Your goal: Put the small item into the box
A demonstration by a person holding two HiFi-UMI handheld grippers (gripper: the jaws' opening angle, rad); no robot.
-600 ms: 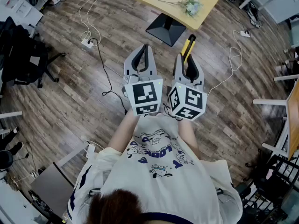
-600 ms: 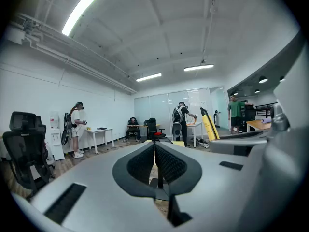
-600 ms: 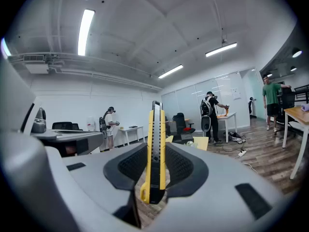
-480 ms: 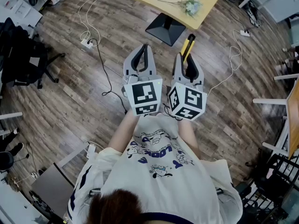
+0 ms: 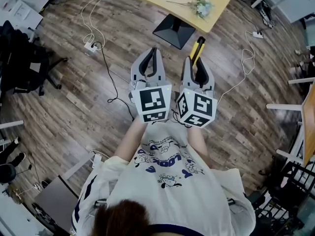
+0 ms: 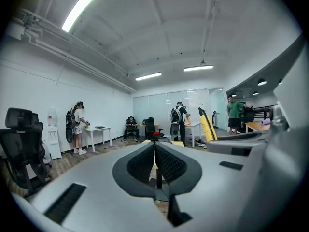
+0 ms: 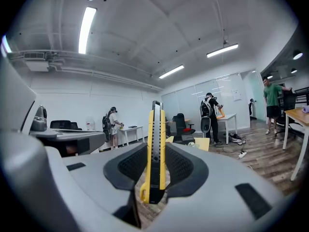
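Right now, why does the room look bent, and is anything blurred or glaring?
Head view: the wide lens bows the floor toward the edges; light even, all sharp. Left gripper view: black rounded corners, lamp blown white, left gripper soft where nearest the camera. Right gripper view: same curve and dark corners; knife crisp.

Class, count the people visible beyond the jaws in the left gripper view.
4: a far-left person standing, a seated person at the back, a mid-room person standing, a person in green at right. The left gripper may hide others.
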